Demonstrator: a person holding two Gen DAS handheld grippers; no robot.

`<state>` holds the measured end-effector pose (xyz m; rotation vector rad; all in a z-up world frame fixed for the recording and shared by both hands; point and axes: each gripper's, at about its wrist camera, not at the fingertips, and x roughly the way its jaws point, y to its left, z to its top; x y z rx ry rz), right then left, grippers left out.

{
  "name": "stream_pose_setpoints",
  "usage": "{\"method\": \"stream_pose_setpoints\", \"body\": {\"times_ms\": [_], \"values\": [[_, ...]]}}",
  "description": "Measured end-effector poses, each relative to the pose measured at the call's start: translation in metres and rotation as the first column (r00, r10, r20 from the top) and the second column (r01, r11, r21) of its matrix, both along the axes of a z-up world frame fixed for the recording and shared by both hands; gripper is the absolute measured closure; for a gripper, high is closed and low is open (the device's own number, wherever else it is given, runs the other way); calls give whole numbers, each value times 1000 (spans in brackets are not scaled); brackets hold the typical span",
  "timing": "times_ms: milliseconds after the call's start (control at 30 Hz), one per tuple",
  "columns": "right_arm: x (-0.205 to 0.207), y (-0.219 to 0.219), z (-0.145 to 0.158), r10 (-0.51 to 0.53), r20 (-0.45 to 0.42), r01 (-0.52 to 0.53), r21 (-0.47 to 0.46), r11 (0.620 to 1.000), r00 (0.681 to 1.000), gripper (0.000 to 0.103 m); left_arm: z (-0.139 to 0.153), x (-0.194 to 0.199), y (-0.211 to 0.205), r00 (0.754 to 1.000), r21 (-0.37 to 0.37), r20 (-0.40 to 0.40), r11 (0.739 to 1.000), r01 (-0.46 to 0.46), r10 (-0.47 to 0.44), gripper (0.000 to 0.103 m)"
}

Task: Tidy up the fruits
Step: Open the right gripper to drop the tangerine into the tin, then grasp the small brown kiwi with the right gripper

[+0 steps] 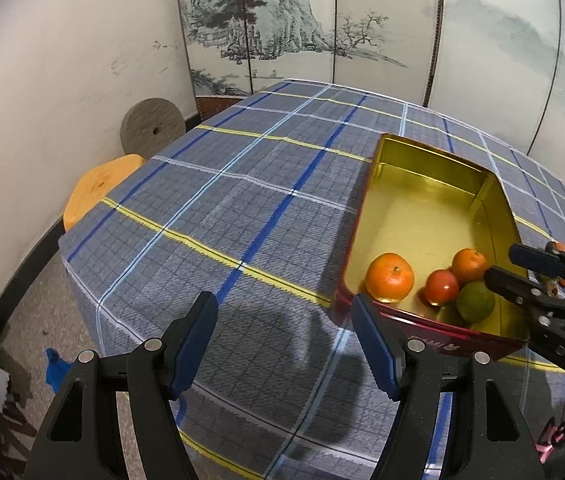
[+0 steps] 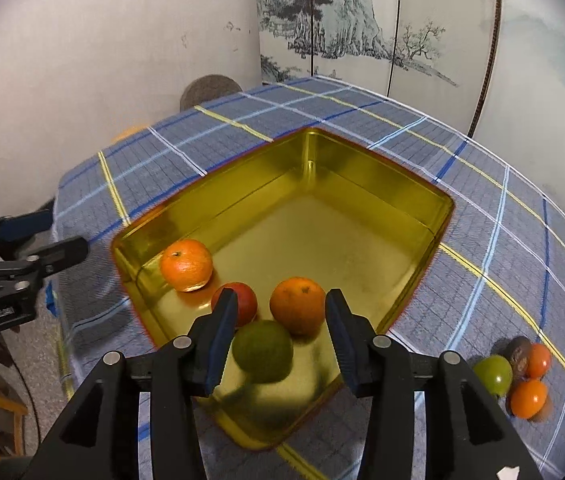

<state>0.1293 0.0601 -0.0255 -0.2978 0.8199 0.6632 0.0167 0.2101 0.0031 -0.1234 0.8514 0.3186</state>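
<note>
Right gripper (image 2: 282, 316) over the near end of the gold tin (image 2: 422, 200); jaws parted, pads clear of the green fruit (image 2: 263, 350) between them (blurred, so whether it rests on the tin floor is uncertain). Left gripper (image 1: 284, 316) about half open, empty, above the plaid tablecloth (image 1: 202, 200) just beside the tin's red outer wall. Tin's long axis runs away from both cameras. Inside, clustered at the near end: two oranges (image 2: 186, 265), one red fruit (image 2: 242, 300). Four more fruits (image 2: 494, 374) lie on the cloth right of the tin
</note>
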Motion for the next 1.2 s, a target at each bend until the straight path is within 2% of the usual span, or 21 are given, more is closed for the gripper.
{"method": "stream_pose_setpoints", "body": {"times_ms": [133, 333, 533, 767, 900, 1200], "values": [[-12, -21, 7, -25, 14, 25, 29, 999, 1000, 59, 3, 0, -11, 1000, 5, 6, 1000, 25, -25, 33], [-19, -77, 8, -129, 33, 128, 27, 991, 991, 59, 6, 3, -32, 997, 10, 9, 997, 77, -77, 33], [-13, -159, -4, -299, 23, 299, 2, 954, 954, 59, 8, 6, -56, 991, 13, 11, 991, 134, -134, 33], [1, -225, -24, -430, -6, 429, -14, 903, 903, 59, 10, 14, -90, 977, 17, 2, 977, 211, -211, 33], [12, -236, -33, -450, -21, 449, -13, 893, 893, 59, 10, 18, -111, 967, 18, -5, 967, 255, -255, 33], [34, -228, -43, -434, -5, 433, -34, 901, 901, 65, 10, 28, -149, 942, 20, -24, 942, 335, -334, 33]]}}
